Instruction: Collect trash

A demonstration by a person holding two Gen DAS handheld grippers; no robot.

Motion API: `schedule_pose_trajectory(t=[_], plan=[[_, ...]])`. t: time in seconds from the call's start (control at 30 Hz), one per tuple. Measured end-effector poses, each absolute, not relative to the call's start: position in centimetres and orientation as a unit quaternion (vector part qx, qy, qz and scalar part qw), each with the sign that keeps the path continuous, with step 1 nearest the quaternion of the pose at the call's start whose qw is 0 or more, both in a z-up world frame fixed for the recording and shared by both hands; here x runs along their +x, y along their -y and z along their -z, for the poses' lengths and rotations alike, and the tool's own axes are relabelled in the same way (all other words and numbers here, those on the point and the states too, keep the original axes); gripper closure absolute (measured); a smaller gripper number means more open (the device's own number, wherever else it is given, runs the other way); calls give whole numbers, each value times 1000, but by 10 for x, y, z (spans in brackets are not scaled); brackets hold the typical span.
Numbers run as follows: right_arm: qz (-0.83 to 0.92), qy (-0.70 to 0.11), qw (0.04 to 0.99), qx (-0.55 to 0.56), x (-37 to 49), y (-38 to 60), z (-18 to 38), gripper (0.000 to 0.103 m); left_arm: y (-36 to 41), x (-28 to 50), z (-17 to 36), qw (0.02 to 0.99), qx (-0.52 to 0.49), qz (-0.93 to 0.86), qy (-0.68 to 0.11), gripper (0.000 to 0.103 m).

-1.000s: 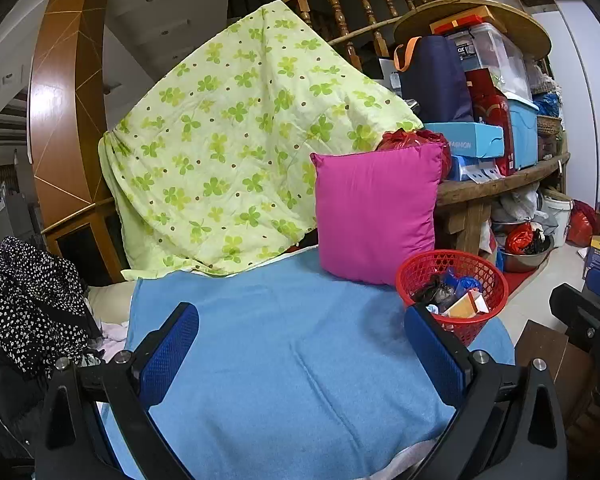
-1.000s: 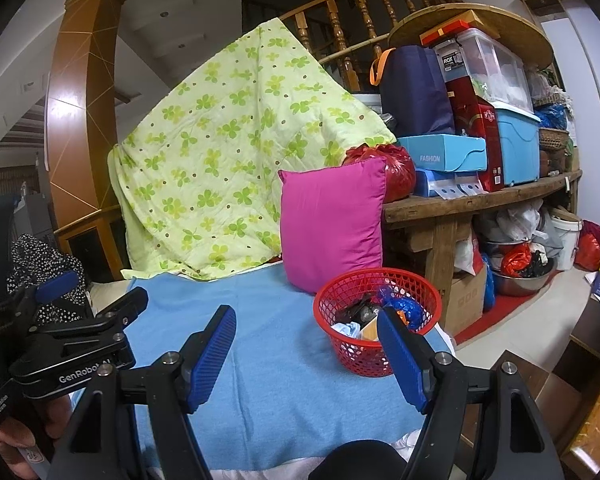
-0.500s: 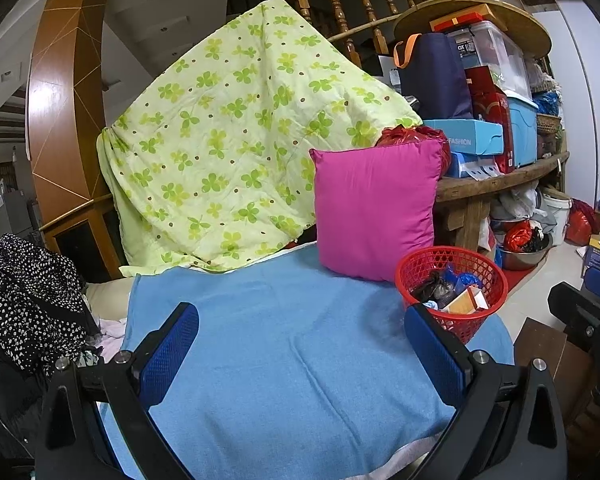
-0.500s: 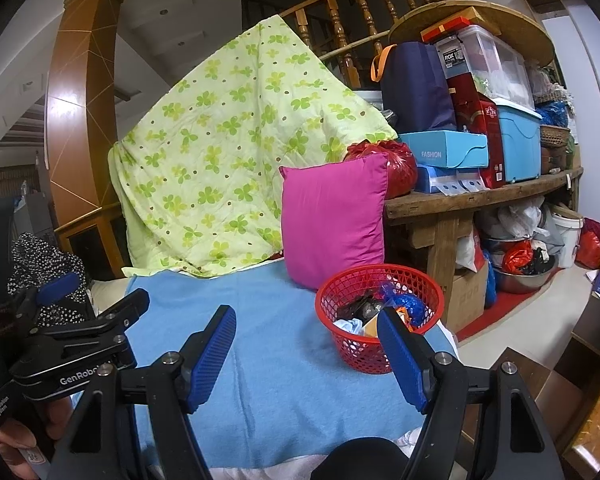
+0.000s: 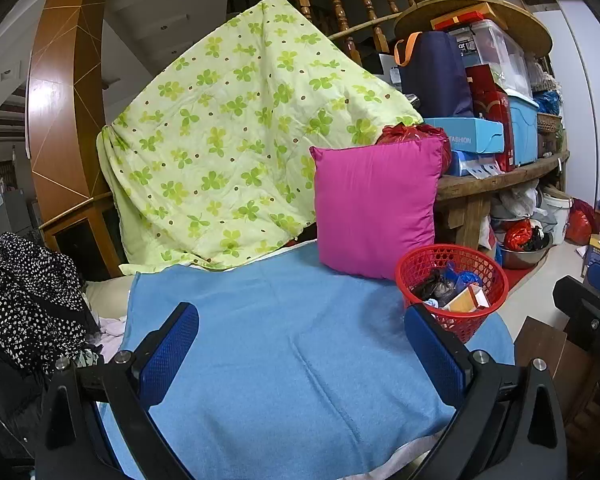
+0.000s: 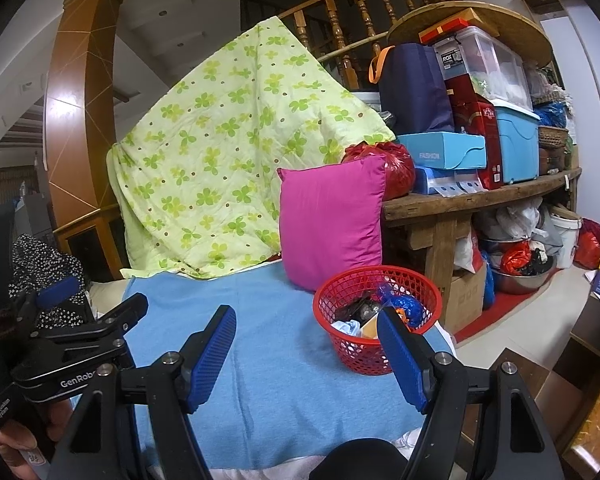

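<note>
On the far right corner of the blue towel [image 5: 300,360], just past the right-hand finger of each tool: red mesh basket [image 5: 451,286], upright, holding the collected trash [image 5: 446,284]. Seen from the left wrist, sits beyond and a little right of the left gripper [image 5: 302,354], its lower wall partly hidden behind the right-hand blue pad; not between the pads. Seen from the right wrist, stands ahead of the right gripper [image 6: 306,356], with that tool's right-hand pad overlapping the basket's near rim.

Left gripper: blue pads spread wide, only bare towel between them, nothing gripped. Right gripper: pads likewise well apart, nothing held, only towel showing in the gap.

Inside the basket: dark crumpled wrappers, a blue plastic bag, a scrap of white, and a small orange-and-white carton leaning against the near wall. Heaped up to about rim level.

Just behind the basket, touching or nearly so: magenta cushion [image 5: 376,208], upright on the towel. Behind that, green clover-print quilt [image 5: 236,148] draped in a slope. Right of the cushion, wooden bench [image 6: 472,200] stacked with a red bag, pale blue boxes, a blue lidded bin and a clear tub; beneath it, a steel bowl [image 6: 518,280] containing red and black bags, beside a white bucket.
</note>
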State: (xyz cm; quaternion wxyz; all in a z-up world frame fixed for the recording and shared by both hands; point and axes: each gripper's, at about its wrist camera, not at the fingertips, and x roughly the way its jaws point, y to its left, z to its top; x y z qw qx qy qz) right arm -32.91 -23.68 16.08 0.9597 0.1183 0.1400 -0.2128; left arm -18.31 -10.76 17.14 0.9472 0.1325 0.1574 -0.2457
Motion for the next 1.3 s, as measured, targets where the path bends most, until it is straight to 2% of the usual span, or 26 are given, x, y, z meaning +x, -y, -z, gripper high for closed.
schedule_pose_trajectory(t=[1.3], plan=[[226, -139, 957, 119, -324, 254, -165, 27, 106, -172, -156, 942, 136, 253, -173, 1]])
